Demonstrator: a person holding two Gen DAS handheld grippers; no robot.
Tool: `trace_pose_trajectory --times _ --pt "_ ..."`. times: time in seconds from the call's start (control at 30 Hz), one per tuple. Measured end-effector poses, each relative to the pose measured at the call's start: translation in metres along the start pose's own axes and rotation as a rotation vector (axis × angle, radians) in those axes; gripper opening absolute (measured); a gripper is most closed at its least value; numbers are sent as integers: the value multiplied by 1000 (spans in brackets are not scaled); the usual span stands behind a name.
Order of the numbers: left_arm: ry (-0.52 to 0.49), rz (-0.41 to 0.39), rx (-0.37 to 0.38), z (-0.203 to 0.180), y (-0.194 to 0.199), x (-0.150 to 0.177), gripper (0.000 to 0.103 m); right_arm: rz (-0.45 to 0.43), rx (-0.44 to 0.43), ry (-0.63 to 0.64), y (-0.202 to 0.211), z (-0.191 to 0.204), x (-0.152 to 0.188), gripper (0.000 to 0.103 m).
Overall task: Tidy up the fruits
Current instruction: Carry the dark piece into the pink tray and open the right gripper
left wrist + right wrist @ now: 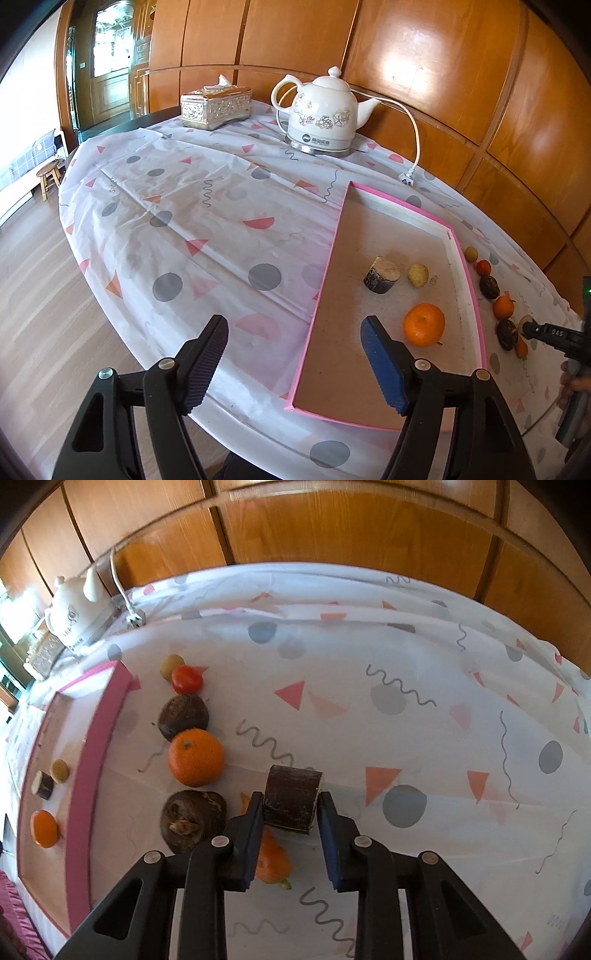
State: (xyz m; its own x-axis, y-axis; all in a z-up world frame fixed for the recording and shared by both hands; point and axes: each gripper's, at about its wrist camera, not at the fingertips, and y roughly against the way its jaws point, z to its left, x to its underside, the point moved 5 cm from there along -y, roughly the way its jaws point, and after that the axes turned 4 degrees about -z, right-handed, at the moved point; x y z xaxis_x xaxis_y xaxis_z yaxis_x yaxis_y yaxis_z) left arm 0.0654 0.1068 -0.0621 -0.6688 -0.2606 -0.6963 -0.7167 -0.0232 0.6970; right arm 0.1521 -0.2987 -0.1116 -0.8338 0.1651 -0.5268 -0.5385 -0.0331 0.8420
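Wood-panelled room, clothed counter (406, 657) | right gripper (290, 812) fingers clamped on dark stub (291, 797); left gripper (295, 354) fingers apart, empty | risk: short stub twists free, knocks orange (195, 757) by pink tray (96, 746) edge.

Two wrist fisheyes, both angled steeply down, close over the tabletop (192, 206).
Shared: the shallow pink-rimmed tray (325, 273), lower right in the left view, left edge in the right view.

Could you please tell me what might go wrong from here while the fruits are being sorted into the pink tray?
The right gripper pinches the dark cut piece only near its fingertips, so it may slip. Lifting could nudge the small orange fruit lying under the fingers.
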Motion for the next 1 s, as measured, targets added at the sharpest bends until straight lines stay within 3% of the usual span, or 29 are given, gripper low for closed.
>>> trace_pose_trajectory --times 0.23,0.43,0.73,1.0 --pt "11 3 3 2 0 1 75 -68 -66 31 26 20 -5 28" --pt "25 2 3 4 2 2 77 -89 -165 110 41 61 0 28" --pt "47 5 5 8 2 2 81 -78 -314 238 52 141 16 28" --pt "72 12 8 13 2 2 84 -49 -356 305 43 193 25 28"
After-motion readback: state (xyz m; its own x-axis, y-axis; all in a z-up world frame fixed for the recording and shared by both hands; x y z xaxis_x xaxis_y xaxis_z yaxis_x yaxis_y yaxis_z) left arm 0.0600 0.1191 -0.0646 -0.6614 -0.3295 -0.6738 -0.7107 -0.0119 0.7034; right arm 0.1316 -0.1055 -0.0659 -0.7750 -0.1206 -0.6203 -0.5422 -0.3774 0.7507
